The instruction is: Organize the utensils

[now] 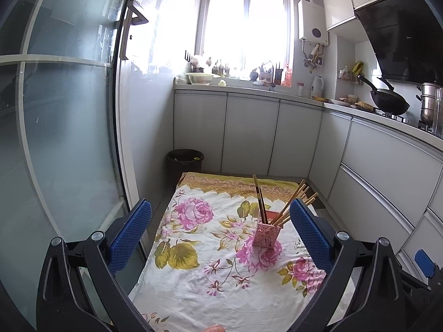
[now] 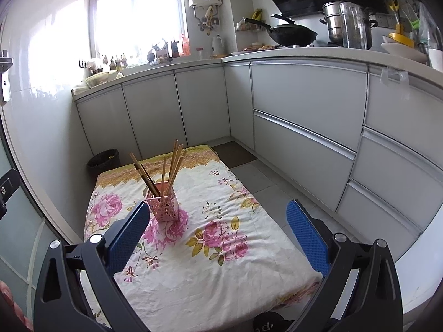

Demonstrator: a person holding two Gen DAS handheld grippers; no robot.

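A pink perforated utensil holder (image 1: 266, 233) stands upright on a floral cloth (image 1: 210, 262) covering a low table. Several wooden chopsticks (image 1: 293, 203) stand in it, some leaning right, darker ones (image 1: 259, 202) leaning left. In the right wrist view the holder (image 2: 162, 206) with its chopsticks (image 2: 173, 167) sits left of centre on the cloth (image 2: 221, 262). My left gripper (image 1: 220, 233) is open and empty, held above the cloth near the holder. My right gripper (image 2: 218, 235) is open and empty, back from the holder.
A dark waste bin (image 1: 185, 163) stands beyond the table's far left corner. White kitchen cabinets (image 2: 304, 116) run along the back and right. A wok (image 2: 293, 34) and steel pots (image 2: 346, 25) sit on the counter. A glass door (image 1: 63, 138) is at left.
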